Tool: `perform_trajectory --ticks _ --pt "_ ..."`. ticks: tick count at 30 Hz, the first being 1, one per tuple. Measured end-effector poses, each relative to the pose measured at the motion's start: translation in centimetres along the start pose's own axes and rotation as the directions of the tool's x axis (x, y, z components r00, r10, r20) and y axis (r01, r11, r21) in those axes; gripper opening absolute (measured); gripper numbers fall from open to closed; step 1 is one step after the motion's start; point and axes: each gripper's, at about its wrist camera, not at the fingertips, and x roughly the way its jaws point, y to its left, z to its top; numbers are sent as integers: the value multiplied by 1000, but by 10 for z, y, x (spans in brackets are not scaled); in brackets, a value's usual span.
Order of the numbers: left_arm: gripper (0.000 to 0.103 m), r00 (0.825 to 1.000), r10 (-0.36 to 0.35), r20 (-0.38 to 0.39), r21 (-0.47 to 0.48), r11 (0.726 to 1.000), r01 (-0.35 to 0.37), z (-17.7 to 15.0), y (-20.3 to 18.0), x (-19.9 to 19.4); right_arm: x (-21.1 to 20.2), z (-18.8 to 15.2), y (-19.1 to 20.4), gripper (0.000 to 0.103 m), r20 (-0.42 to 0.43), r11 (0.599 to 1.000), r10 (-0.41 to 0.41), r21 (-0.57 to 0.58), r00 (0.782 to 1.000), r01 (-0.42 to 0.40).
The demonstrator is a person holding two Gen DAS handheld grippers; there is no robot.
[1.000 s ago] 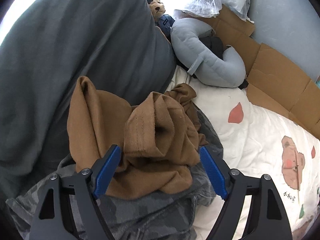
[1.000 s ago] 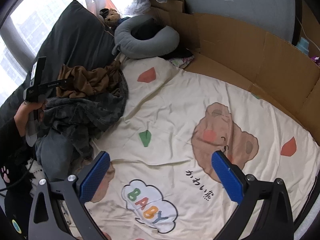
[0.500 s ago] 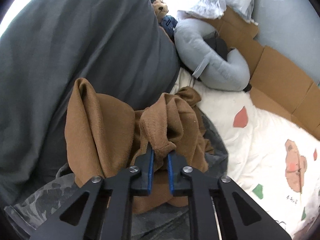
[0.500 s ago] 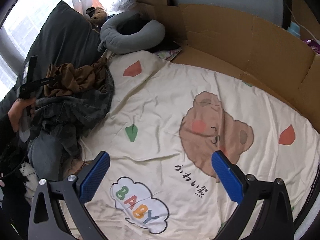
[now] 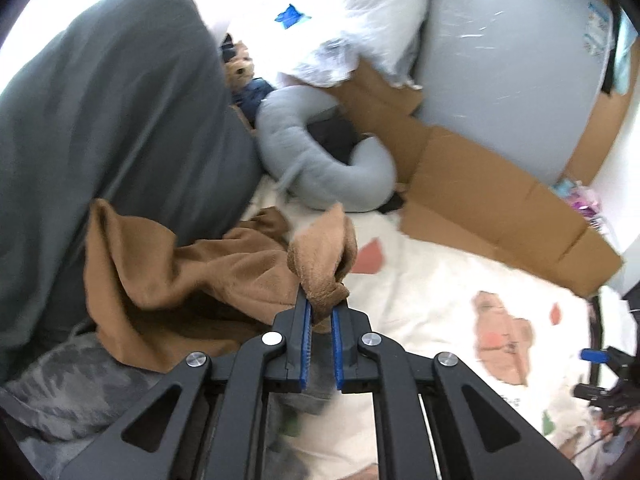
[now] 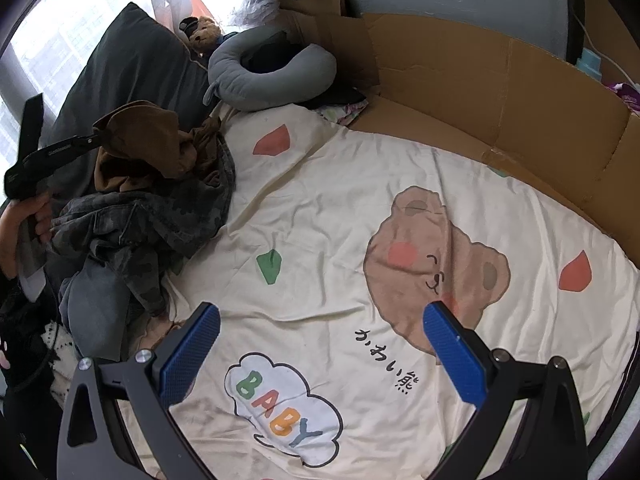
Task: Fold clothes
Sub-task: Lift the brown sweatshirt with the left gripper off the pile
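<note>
Cream bedding with a cartoon bear and the word BABY covers the bed (image 6: 320, 216), and brown cardboard sheets (image 6: 500, 92) stand along its far edge in front of a grey wall. At the head of the bed I see a dark grey pillow (image 5: 100, 112), a grey U-shaped neck pillow (image 6: 264, 76) and a small teddy bear (image 6: 202, 32) between them.

My left hand-held gripper (image 5: 320, 316) has its blue pads nearly together, and they pinch a fold of the brown garment (image 5: 192, 272). The pinched part is lifted a little above the pile, while the rest of the brown cloth hangs down and lies against the dark pillow. Under it there is a grey camouflage garment (image 6: 160, 212), and beside that some blue-grey cloth (image 6: 92, 300), all in one heap at the left side of the bed. In the right wrist view a hand (image 6: 24, 228) holds the handle of this left tool.

My right hand-held gripper (image 6: 320, 348) is spread wide and holds nothing. It hovers above the flat printed cover, near the BABY cloud (image 6: 280, 404), well apart from the heap of clothes
</note>
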Motion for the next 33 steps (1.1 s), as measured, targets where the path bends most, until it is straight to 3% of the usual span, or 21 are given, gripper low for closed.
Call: perform_trajectory --ticks 8,15,27,33 --pt "7 992 -123 10 -22 992 123 -21 -44 -9 -6 -1 -3 103 10 997 43 59 999 -44" --pt "7 970 -240 26 -73 968 242 -52 -81 -19 -16 -3 5 103 -9 994 83 67 996 -82" --pt "7 942 -333 38 -111 936 335 -96 -122 -26 -13 -17 0 103 -43 992 105 74 994 -101" --pt "7 935 -354 33 -102 929 356 -102 -129 -37 -7 -22 -4 103 -59 988 129 89 990 -124"
